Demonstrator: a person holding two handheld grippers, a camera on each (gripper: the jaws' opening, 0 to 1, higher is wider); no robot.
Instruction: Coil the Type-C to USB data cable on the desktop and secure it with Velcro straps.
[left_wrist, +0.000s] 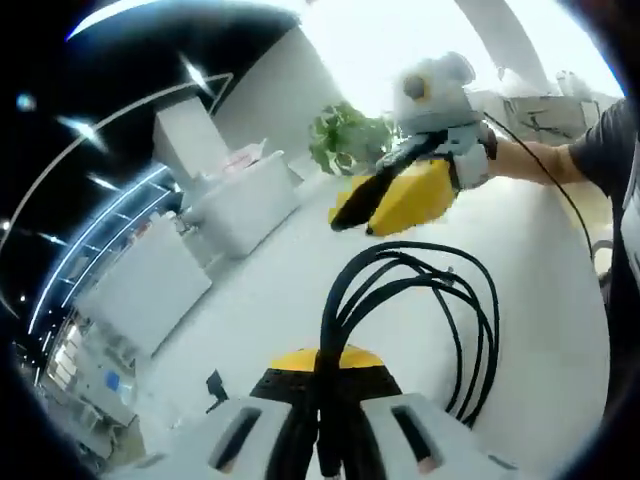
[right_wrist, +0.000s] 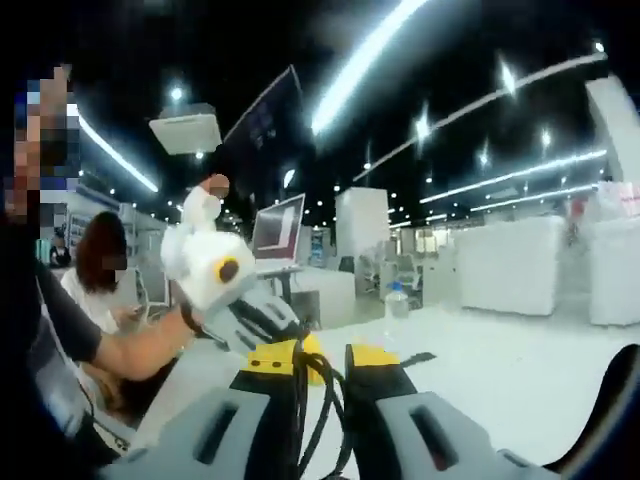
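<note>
At 6 o'clock in the left gripper view, the black cable is clamped by the left gripper, its loops hanging above the white desktop. In the right gripper view, strands are apparently pinched by the right gripper.

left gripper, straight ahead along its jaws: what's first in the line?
The left gripper is already shut on the cable, whose loops fan out ahead of its jaws. Beyond the loops comes the right gripper, probably next in line, though depth is hard to judge.
</note>
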